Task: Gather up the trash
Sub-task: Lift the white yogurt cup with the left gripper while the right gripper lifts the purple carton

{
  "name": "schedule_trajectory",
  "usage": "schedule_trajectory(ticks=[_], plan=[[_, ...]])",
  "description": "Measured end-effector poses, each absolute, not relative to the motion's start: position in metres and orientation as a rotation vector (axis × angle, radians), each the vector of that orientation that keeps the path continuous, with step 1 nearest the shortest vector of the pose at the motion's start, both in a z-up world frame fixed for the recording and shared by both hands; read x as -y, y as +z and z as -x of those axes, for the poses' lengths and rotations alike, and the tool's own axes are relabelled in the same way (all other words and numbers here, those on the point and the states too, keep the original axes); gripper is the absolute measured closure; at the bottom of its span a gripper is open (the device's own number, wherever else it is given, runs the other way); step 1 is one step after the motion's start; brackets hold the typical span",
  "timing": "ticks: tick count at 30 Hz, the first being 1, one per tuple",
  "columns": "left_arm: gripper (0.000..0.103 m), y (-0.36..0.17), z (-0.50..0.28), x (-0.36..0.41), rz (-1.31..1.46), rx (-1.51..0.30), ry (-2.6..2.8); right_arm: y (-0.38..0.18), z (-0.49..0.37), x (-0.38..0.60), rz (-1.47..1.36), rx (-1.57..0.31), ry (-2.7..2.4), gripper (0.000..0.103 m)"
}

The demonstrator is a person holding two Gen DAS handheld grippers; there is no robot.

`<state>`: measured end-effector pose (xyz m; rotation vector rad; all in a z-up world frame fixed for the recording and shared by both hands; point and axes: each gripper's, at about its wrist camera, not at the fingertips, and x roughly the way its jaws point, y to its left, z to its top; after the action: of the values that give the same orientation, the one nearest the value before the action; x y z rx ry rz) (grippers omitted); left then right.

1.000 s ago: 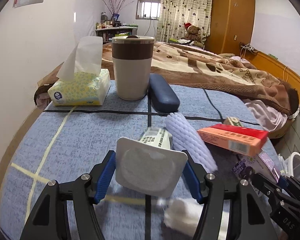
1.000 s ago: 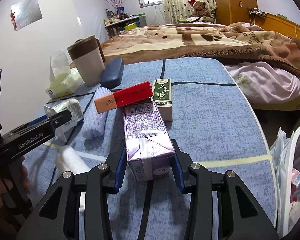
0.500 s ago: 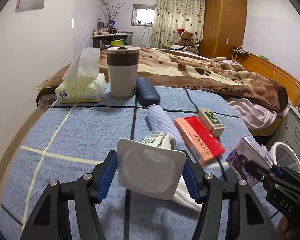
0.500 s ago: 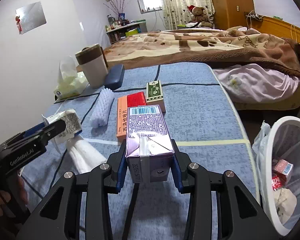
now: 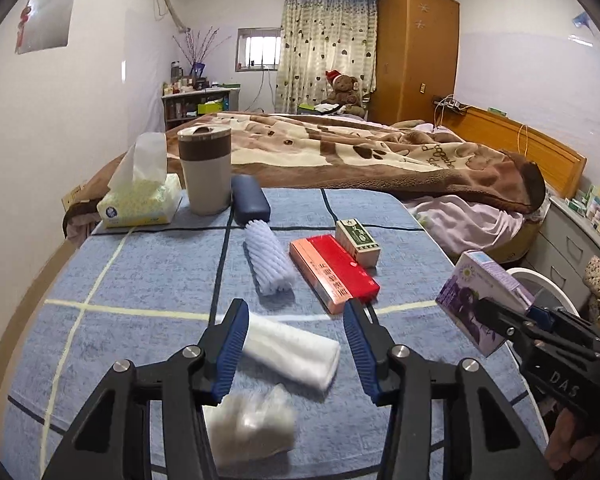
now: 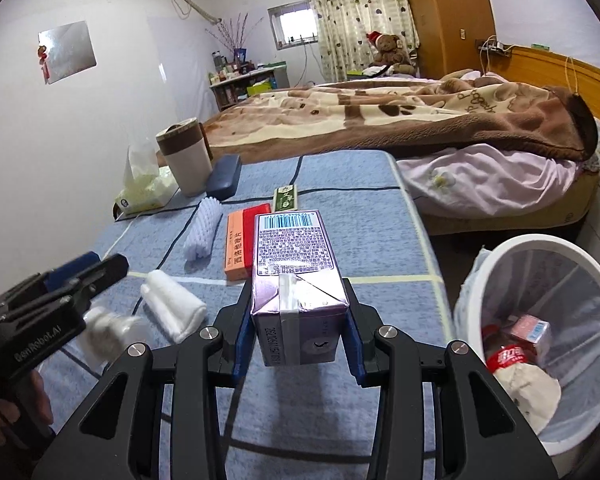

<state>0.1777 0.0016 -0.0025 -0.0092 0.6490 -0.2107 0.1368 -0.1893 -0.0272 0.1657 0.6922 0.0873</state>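
Right gripper [image 6: 298,300] front and centre in its own view, both fingers clamped flat on the 2 sides of the purple carton [image 6: 294,248], which sits square and level between them, clear of the bench [image 5: 140,280]. The target is right there: the white mesh bin [image 6: 536,240] at the lower right of that frame, mouth tipped toward us, with a red-labelled bottle and a small carton already inside.

My read is that this is the carry to the bin. Doing it well means holding the squeeze firm, swinging the carton rightward until it hangs fully over the opening and past the near rim, and only then letting go. Release early and it clips the rim or lands on the floor.

Over to the left gripper [image 5: 294,316], low centre of its view. Its fingers have just been closing, yet nothing is pinched between them, and through the gap you see the folded white cloth [image 5: 296,352] lying on the bench. Just below the fingers there's a blurred white piece [image 5: 252,428]. It is too smeared to name, and I cannot tell if it is dropping or resting. It looks like trash, so that hand should open wide, come down straddling it and close on its middle.

Further up the bench, the red and orange box [image 5: 332,276] and the green box [image 5: 358,236] wait.
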Motion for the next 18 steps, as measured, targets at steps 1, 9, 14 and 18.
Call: schedule_trajectory(ticks=[1, 9, 14, 18], plan=[[0.053, -0.004, -0.177, -0.004, 0.017, -0.653, -0.21, -0.027, -0.136, 0.19, -0.164, -0.693, 0.088, 0.064], [0.037, -0.018, -0.163, -0.028, -0.001, -0.703, -0.178, -0.03, -0.131, 0.188, -0.175, -0.697, 0.118, 0.064], [0.029, -0.033, -0.165, -0.034, -0.023, -0.783, -0.159, -0.034, -0.129, 0.182, -0.179, -0.711, 0.138, 0.064], [0.029, -0.048, -0.165, -0.038, -0.013, -0.818, -0.144, -0.035, -0.126, 0.176, -0.167, -0.714, 0.155, 0.064]])
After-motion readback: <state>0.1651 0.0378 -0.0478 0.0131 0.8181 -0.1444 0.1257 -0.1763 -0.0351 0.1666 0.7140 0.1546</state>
